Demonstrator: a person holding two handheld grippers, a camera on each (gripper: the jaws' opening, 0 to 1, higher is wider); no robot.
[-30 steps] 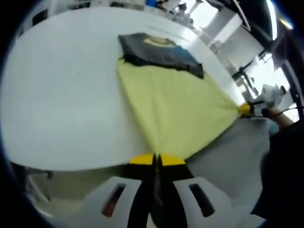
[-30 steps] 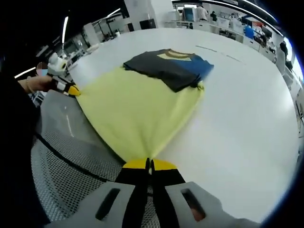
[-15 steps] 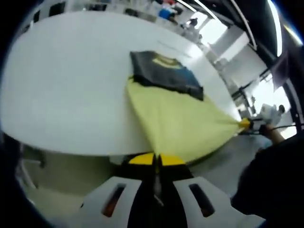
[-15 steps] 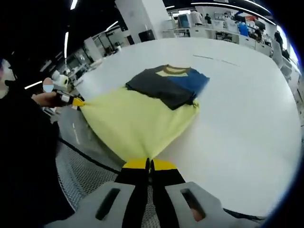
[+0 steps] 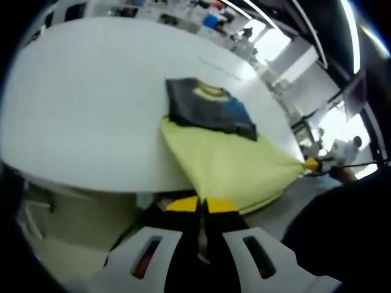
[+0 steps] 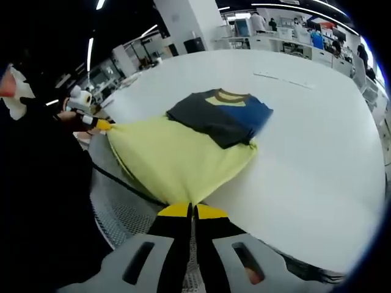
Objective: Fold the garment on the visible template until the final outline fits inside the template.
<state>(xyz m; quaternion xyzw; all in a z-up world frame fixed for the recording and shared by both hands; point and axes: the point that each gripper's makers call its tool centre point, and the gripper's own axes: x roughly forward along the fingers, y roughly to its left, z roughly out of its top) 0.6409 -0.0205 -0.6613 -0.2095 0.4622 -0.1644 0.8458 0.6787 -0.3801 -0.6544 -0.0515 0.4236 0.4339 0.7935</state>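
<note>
White oval worktop [image 5: 79,110], wide and smooth, set in a bright open hall with more benches and equipment at the far edge; beside its near edge, a grey perforated mat or floor panel [image 6: 125,213] crossed by a black cable

Item 1: garment, a soft T-shirt in pale yellow cloth [image 5: 229,162] with a dark grey and blue upper part and a yellow collar band [image 6: 223,116]. The dark upper part lies flat on the worktop, toward the middle. The yellow lower part is lifted off the surface and stretched taut toward me, running out past the near edge of the worktop. I cannot make out a template outline under it; faint marks on the worktop beyond the collar are too small to read

Item 2: my left gripper [image 5: 201,204], white body with yellow-tipped black jaws, pressed together on one lower corner of the yellow cloth. In the right gripper view it appears at the left [image 6: 101,124], held in a hand, with the cloth drawn to a point at its tip

Item 3: my right gripper [image 6: 191,210], same build, jaws pinched on the other lower corner of the yellow cloth. In the left gripper view it appears at the right [image 5: 310,164], well apart from the left gripper, the hem spanning between the two

Item 4: dark sleeve and body of the person, along the side of each view
</note>
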